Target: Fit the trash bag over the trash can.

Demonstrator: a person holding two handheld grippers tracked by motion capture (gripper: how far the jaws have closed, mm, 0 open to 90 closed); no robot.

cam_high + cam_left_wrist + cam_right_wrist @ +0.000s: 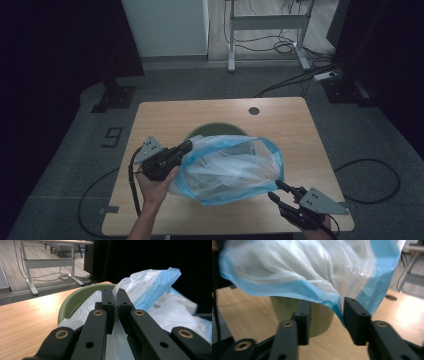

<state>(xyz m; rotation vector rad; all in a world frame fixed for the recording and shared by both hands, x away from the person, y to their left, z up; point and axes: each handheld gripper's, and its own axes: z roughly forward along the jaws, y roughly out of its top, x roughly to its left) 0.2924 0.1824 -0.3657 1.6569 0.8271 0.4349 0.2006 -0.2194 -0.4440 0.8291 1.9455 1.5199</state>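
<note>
Black jaws of the right gripper (276,190) at the near right edge of the wooden bench (310,145), parted wide, with the blue hem of the plastic bag (230,167) hanging into the gap between them in the right gripper view but not pinched; hem edge lying just against the inner face of one jaw there. Held by a hand (153,187) at the near left, the left gripper (186,146), its jaws pressed together on a fold of the same bag at its left rim; in the left gripper view, thin clear film caught between the two closed jaws and spilling down under them. Translucent white with a blue band around its mouth, the bag spread open and crumpled between the two grippers, above mid-bench. Beneath and behind the bag, an olive-green bin (216,130), round-rimmed, standing on the bench, its far rim showing past the plastic and the bag's lower part sagging over its opening. Farther along the bench, a small dark round hole (254,110) near the far edge. Beyond, grey floor, cables (280,47) and the white legs of another desk (267,22).
</note>
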